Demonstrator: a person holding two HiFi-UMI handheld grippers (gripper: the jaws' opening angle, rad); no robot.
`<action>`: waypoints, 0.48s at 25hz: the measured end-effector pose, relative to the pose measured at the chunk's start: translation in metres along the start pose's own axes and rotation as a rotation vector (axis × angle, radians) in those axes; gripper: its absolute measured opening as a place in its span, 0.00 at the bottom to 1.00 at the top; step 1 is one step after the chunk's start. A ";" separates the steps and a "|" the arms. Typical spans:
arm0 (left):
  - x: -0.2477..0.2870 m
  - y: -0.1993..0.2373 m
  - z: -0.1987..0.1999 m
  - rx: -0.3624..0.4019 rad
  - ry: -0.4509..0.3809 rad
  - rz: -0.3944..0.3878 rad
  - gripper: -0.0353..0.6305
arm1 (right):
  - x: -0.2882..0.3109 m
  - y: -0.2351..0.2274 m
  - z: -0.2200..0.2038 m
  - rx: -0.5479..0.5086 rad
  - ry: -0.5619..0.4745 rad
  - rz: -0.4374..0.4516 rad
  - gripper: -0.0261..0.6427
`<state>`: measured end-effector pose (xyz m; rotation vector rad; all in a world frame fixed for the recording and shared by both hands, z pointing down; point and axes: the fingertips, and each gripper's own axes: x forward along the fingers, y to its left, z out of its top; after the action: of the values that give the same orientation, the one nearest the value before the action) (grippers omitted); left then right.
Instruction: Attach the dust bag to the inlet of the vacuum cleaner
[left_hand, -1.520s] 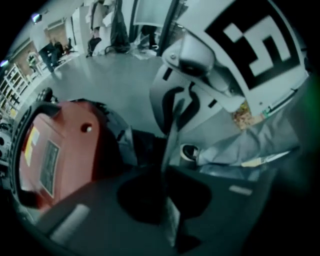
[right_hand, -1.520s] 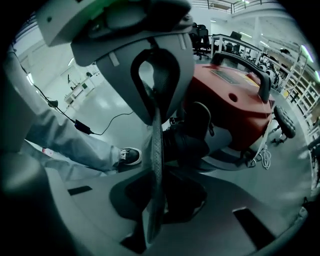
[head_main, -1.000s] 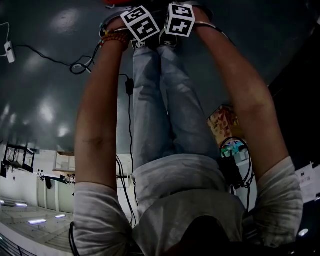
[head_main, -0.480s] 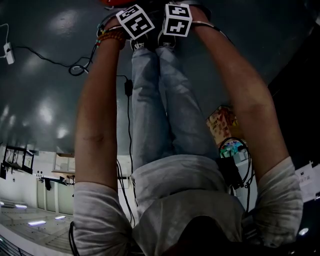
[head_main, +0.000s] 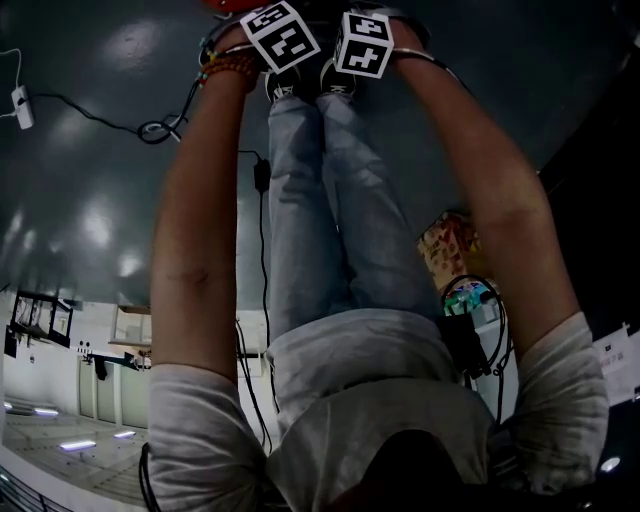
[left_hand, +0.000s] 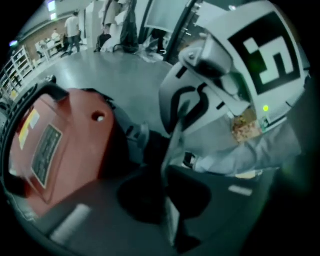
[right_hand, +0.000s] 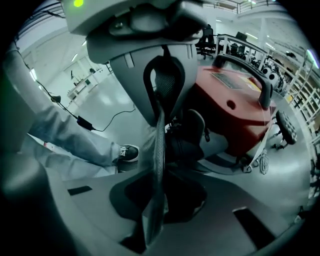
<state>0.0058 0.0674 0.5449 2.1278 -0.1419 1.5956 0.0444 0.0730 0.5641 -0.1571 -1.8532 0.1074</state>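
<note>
The dust bag (right_hand: 159, 125) is held edge-on as a thin meshed sheet, and both pairs of jaws are closed on it: the left gripper (left_hand: 167, 200) and the right gripper (right_hand: 155, 200) are set face to face, just beside each other, above the floor (head_main: 90, 200). The red vacuum cleaner (left_hand: 60, 145) stands on the floor just beyond the bag. Its inlet is judged to lie in the dark near end, but it cannot be made out for certain.

Several faults can be foreseen. Only a thin margin of the bag is pinched, so it could be pulled out of one pair of jaws if the grippers are drawn apart or twisted unevenly. If the sheet is buckled between grips so close together, its opening could be brought to the inlet tilted and seated on one side only. In the head view only a sliver of the vacuum is seen at the top edge, so alignment may be misjudged. The light machine could also be pushed along the floor.
</note>
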 end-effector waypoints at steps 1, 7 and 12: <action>0.002 0.000 -0.003 -0.023 -0.005 -0.002 0.08 | -0.003 -0.003 0.003 -0.015 -0.002 -0.003 0.10; 0.002 0.002 -0.005 -0.054 -0.006 0.012 0.08 | -0.008 -0.020 0.007 -0.015 -0.011 0.007 0.11; -0.008 0.017 0.004 -0.055 0.009 0.070 0.08 | -0.014 -0.018 0.005 0.011 -0.028 -0.021 0.11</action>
<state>0.0011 0.0490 0.5417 2.0945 -0.2562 1.6219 0.0428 0.0526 0.5522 -0.1296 -1.8813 0.1054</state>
